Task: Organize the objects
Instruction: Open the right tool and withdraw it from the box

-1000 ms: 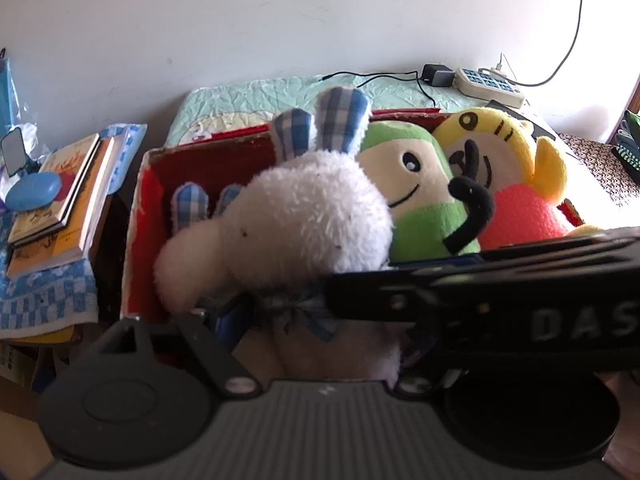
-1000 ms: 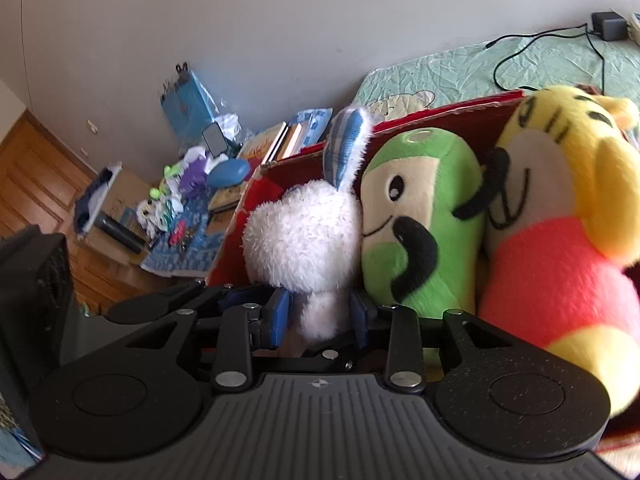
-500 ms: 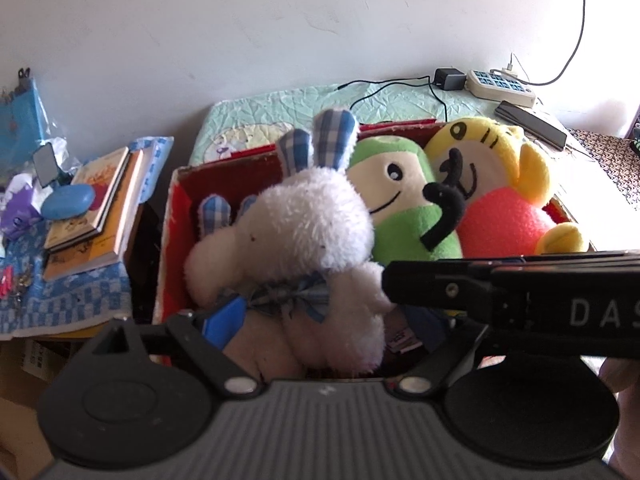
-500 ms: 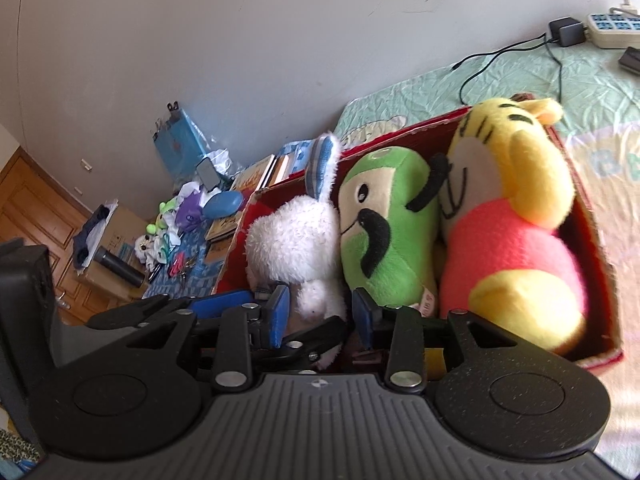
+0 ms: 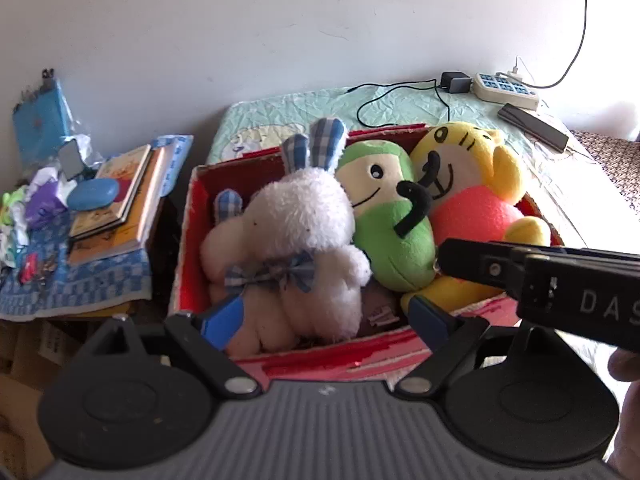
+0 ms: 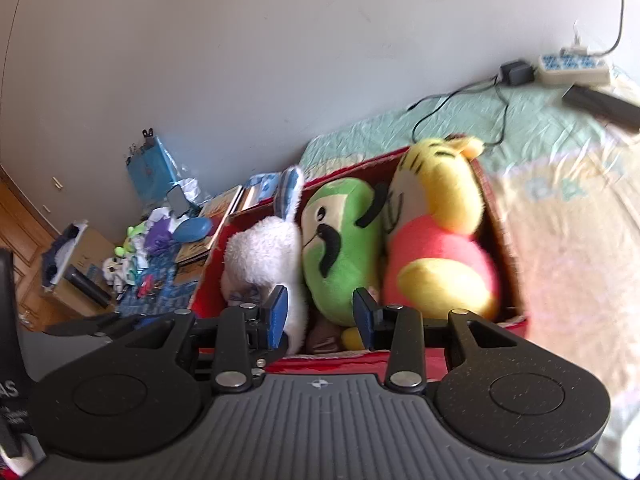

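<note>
Both hand-held grippers have drawn back from the red box (image 5: 188, 240) since a second ago, when they sat close in against the white rabbit (image 5: 296, 236). Now the left hand-held gripper (image 5: 324, 322) stands open, its blue fingers wide apart at the near rim of the box, either side of the rabbit's lower body and holding nothing. The right hand-held gripper (image 6: 320, 316) is likewise open and empty, hovering at the near rim.

Inside the box the rabbit lies at the left, the green toy (image 5: 384, 216) in the middle, and the yellow and pink toy (image 5: 472, 196) at the right, all three pressed side by side. The box rests on a bed (image 5: 400, 100) with a pale green quilt. At the far right lie a power strip (image 5: 506, 88), a black adapter (image 5: 455, 81) and its cable. Left of the bed, a low surface (image 5: 72, 292) under a blue checked cloth carries stacked books (image 5: 120, 204) and clutter. A plain white wall (image 5: 280, 20) rises behind.
</note>
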Demonstrator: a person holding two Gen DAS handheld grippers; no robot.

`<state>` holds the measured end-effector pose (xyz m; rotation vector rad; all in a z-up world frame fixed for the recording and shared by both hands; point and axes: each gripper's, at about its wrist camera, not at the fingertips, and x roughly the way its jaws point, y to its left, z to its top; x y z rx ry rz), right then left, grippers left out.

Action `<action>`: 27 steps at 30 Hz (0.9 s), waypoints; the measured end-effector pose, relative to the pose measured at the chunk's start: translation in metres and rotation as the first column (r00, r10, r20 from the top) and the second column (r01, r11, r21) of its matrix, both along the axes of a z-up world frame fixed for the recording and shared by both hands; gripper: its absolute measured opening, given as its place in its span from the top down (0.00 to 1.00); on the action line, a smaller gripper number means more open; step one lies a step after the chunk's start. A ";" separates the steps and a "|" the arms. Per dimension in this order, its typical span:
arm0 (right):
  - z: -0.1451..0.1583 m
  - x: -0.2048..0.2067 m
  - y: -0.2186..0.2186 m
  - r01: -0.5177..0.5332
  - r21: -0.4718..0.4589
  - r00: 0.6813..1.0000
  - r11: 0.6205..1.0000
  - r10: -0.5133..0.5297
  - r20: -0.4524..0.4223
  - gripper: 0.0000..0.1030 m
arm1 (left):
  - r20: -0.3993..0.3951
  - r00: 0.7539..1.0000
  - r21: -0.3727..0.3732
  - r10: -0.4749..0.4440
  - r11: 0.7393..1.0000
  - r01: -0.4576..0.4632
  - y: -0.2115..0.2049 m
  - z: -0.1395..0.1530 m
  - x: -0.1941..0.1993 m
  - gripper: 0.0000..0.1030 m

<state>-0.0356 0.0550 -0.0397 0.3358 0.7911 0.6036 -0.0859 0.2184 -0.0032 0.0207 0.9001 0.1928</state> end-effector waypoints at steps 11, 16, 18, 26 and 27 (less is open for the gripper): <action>0.005 -0.014 -0.034 -0.014 -0.031 1.000 0.999 0.014 0.004 0.62 | -0.043 0.996 0.019 0.084 0.996 -0.083 -0.037 0.003 -0.016 0.12; 0.002 -0.016 -0.063 0.010 -0.071 1.000 0.997 -0.011 -0.011 0.62 | -0.069 0.995 0.012 0.070 0.998 -0.069 -0.073 -0.005 -0.012 0.12; -0.001 -0.016 -0.078 0.029 -0.083 0.999 0.996 -0.031 -0.022 0.62 | -0.086 0.995 -0.007 0.054 0.998 -0.055 -0.088 -0.010 -0.009 0.10; -0.018 -0.014 -0.132 0.105 -0.126 0.991 0.986 -0.114 -0.069 0.57 | -0.118 0.993 -0.012 -0.007 1.000 0.005 -0.146 -0.028 0.005 0.06; -0.020 -0.014 -0.138 0.114 -0.134 0.990 0.984 -0.124 -0.070 0.55 | -0.122 0.992 -0.014 -0.009 1.000 0.007 -0.152 -0.030 0.007 0.06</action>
